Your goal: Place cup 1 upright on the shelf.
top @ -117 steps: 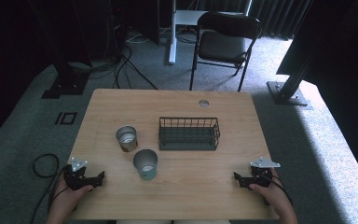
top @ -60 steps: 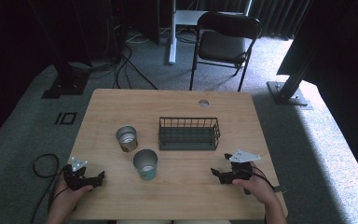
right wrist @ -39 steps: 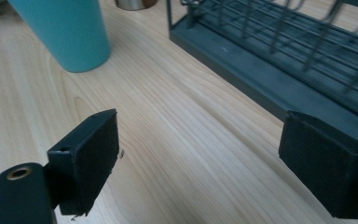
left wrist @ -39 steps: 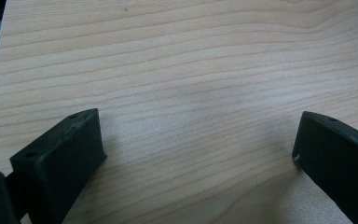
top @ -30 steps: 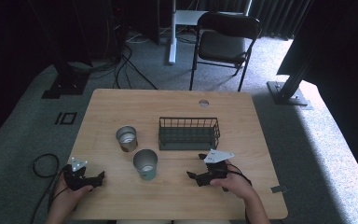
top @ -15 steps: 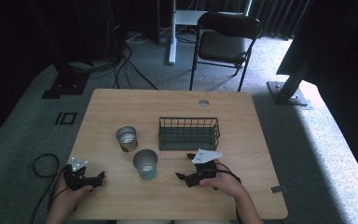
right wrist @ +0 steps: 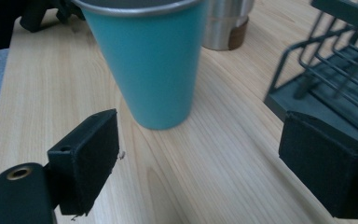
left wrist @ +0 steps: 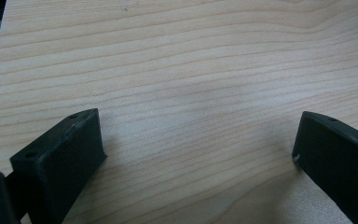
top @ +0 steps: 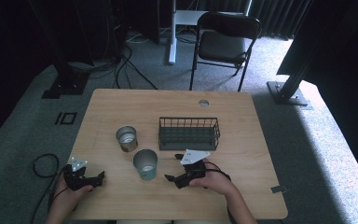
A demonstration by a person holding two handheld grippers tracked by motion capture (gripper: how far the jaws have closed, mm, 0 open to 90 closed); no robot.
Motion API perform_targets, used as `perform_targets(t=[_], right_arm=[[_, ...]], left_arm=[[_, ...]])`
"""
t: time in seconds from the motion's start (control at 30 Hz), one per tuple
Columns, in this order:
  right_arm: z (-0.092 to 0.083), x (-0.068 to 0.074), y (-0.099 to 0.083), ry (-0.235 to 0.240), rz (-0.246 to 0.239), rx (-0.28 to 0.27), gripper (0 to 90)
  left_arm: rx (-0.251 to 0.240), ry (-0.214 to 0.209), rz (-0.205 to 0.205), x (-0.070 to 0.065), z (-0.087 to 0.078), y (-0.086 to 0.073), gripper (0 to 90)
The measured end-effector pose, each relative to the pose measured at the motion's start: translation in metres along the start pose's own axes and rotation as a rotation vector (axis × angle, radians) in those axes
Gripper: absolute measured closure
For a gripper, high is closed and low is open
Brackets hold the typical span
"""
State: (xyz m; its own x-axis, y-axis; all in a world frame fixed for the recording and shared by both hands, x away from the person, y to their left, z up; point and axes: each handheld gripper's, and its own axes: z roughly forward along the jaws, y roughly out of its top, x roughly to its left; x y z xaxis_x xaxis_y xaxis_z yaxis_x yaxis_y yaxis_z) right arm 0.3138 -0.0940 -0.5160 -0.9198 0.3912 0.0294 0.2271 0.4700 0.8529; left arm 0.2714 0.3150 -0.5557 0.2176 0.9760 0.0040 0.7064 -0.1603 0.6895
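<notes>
A teal metal cup (top: 145, 163) stands upright near the middle of the wooden table (top: 121, 105). My right gripper (top: 171, 178) is open, low over the table just right of it; in the right gripper view the teal cup (right wrist: 154, 60) stands a short way ahead of the wide jaws, untouched. A steel cup (top: 127, 138) with a brown base stands behind and left of it, and the steel cup (right wrist: 226, 25) shows past the teal one. My left gripper (top: 98, 177) rests open at the front left corner, its jaws spread over bare wood (left wrist: 191, 116).
A dark wire basket (top: 189, 133) sits right of centre, close behind my right hand; the basket (right wrist: 326, 70) is at the right in the right gripper view. A cable hole (top: 203, 102) marks the far edge. Beyond the table stands a black chair (top: 226, 44), with floor cables at left.
My right gripper has travelled leftward from the table's front right area to just beside the teal cup. The left gripper and both cups have stayed put.
</notes>
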Motion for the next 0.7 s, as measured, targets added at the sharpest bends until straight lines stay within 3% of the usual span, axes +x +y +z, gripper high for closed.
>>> perform_targets(t=[0.7], right_arm=[[0.032,0.014,0.021,0.068,-0.046,-0.018,11.8]], left_arm=[[0.000,0.000,0.000,0.000,0.000,0.000,2.4]])
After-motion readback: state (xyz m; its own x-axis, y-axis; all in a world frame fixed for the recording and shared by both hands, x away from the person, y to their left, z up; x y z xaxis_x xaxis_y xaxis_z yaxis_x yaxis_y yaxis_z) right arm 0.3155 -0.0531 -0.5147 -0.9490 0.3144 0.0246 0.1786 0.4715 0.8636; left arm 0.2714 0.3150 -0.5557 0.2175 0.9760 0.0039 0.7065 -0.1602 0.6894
